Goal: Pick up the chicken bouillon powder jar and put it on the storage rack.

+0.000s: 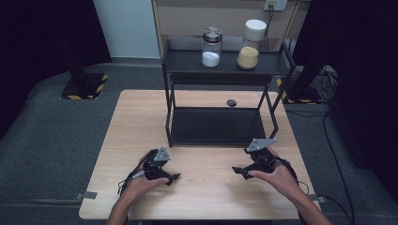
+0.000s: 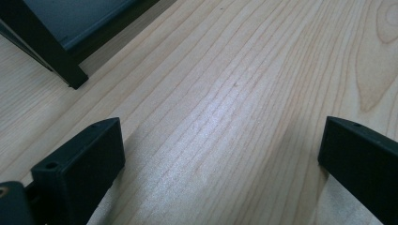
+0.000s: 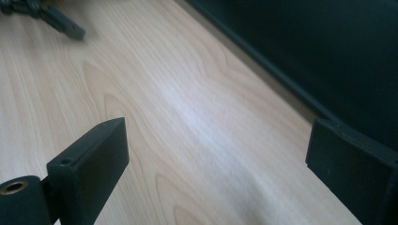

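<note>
My left gripper [image 1: 174,177] rests low on the pale wooden table [image 1: 141,122], its jaws spread wide with nothing between them. In front of it stands the black metal two-level rack [image 1: 216,126], whose foot [image 2: 70,77] is near this gripper. On the top shelf stand a glass jar of white powder [image 1: 211,47] and, to its right, a glass jar of yellow grains [image 1: 249,44]. My right gripper [image 1: 237,170] is also released and empty, just above the table.
</note>
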Demonstrator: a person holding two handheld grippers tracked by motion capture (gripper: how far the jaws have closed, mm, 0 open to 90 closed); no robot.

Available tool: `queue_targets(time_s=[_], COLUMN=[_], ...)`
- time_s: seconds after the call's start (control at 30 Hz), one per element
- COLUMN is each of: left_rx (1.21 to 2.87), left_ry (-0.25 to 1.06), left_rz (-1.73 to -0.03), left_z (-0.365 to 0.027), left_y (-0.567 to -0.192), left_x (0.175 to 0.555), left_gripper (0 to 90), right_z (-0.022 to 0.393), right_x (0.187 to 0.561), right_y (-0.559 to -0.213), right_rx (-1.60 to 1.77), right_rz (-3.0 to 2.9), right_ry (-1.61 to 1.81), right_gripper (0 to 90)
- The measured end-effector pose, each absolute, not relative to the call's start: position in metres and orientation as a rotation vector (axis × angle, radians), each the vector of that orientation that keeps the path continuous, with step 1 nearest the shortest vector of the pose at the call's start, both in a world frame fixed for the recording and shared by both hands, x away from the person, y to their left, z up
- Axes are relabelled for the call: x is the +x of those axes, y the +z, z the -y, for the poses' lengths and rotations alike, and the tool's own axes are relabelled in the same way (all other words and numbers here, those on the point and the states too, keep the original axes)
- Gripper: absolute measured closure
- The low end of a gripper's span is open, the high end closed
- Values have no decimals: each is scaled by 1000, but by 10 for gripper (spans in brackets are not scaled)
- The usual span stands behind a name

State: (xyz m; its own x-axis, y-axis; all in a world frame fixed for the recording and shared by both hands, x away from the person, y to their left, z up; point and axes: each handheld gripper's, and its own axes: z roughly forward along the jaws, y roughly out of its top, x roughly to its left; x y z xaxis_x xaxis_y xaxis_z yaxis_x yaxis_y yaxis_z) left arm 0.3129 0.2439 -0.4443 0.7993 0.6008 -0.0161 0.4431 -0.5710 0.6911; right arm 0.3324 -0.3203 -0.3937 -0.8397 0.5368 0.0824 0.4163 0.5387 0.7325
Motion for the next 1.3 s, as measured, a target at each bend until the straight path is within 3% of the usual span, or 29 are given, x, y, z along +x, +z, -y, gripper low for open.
queue_targets(time_s=[0.27, 1.3], left_rx=[2269, 2268], left_ry=[286, 287], left_rz=[-769, -775], left_z=[-244, -244], left_y=[-445, -444], left_x=[313, 312], left_gripper=[0, 0], right_z=[346, 364], right_x=[315, 304], right_y=[-434, -445], right_rx=[885, 1033], right_rz=[-2577, -2455], right_ry=[1196, 1029], right_gripper=[69, 51])
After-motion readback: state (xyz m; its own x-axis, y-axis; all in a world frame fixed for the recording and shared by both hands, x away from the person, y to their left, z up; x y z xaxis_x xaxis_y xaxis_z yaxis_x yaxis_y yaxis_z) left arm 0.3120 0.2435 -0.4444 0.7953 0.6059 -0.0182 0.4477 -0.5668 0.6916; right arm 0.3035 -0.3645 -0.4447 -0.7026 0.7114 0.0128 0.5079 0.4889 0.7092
